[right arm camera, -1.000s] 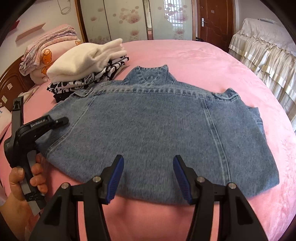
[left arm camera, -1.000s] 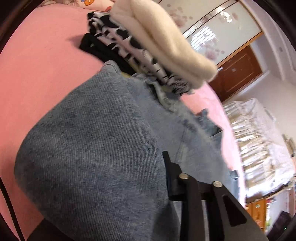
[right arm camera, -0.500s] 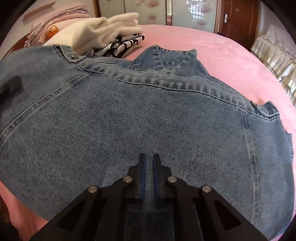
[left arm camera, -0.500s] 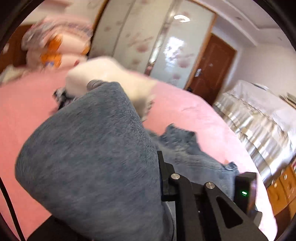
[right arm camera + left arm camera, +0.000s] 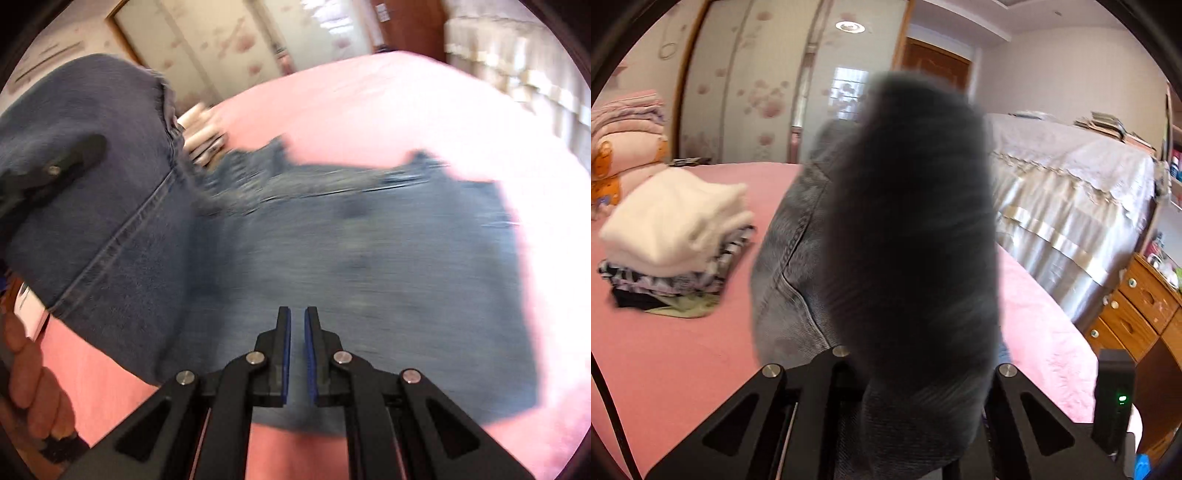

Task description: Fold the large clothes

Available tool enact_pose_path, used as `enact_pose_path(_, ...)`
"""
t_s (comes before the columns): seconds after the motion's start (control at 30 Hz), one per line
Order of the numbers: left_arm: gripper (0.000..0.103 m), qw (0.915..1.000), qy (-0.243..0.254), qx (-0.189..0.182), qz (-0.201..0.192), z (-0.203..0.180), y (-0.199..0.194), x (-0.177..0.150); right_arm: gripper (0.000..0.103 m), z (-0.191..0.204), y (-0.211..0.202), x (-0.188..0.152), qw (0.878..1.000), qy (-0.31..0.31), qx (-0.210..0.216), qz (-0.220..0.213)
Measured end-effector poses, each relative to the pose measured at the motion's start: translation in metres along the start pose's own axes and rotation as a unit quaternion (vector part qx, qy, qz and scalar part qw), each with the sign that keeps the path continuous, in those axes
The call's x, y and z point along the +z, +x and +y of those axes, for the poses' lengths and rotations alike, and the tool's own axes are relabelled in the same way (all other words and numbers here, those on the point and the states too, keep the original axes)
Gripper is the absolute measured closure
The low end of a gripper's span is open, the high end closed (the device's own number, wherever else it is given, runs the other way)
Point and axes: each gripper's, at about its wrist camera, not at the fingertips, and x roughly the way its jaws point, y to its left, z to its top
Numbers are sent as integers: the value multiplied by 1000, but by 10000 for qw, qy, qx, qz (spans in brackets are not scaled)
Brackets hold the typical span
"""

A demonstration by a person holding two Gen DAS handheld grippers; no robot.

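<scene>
A blue denim jacket (image 5: 369, 266) lies spread on the pink bed (image 5: 369, 103). Its left side is lifted in a fold at the upper left, where my left gripper (image 5: 74, 158) holds it. In the left wrist view the denim (image 5: 908, 229) hangs blurred over my left gripper (image 5: 888, 332). The cloth hides the fingertips, and the gripper is shut on it. My right gripper (image 5: 297, 332) points down at the jacket's near hem. Its blue pads (image 5: 286, 354) are almost together, pinching denim.
A stack of folded clothes (image 5: 676, 229) with a cream top sits on the bed's left, with rolled quilts (image 5: 624, 147) behind. A second bed under a grey cover (image 5: 1063, 192) and wooden drawers (image 5: 1134, 306) stand to the right. A hand (image 5: 33, 387) grips the left tool.
My right gripper has shut on the hem. My left gripper has risen and rolled, carrying the jacket's left side up off the bed.
</scene>
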Motion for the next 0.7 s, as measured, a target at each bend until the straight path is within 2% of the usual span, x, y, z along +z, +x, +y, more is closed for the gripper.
enact_pose_path(0.07,95,9996,78,-232,169,-24,16,-9,95,-30,-19,-7,9996,150,-225,-108)
enact_pose_path(0.17,95,9955,424,-479,703,-65,52,-37,95,-73,-39,-19,9976,390,-550,-155)
enact_pose_path(0.23,94,9888,787,-441,1191,-88,82,-65,95,-96,-44,-27,9962,565,-650,-100)
enact_pose_path(0.3,94,9817,1080,-214,1551,-98,103,-92,95,-113,-46,-34,9952,707,-672,-43)
enact_pose_path(0.37,93,9806,1135,-164,1590,-97,107,-101,95,-121,-48,-39,9950,771,-637,-35)
enact_pose_path(0.43,93,9816,1066,-216,1571,-95,106,-97,95,-125,-52,-42,9951,761,-621,-57)
enact_pose_path(0.57,88,9787,918,-429,1785,-77,104,-93,95,-123,-47,-33,9959,733,-528,-107)
enact_pose_path(0.67,60,9749,816,-682,1957,-76,101,-86,95,-123,-52,-29,9960,708,-522,-149)
enact_pose_path(0.7,43,9736,776,-746,2015,-75,97,-85,95,-122,-54,-28,9960,710,-515,-153)
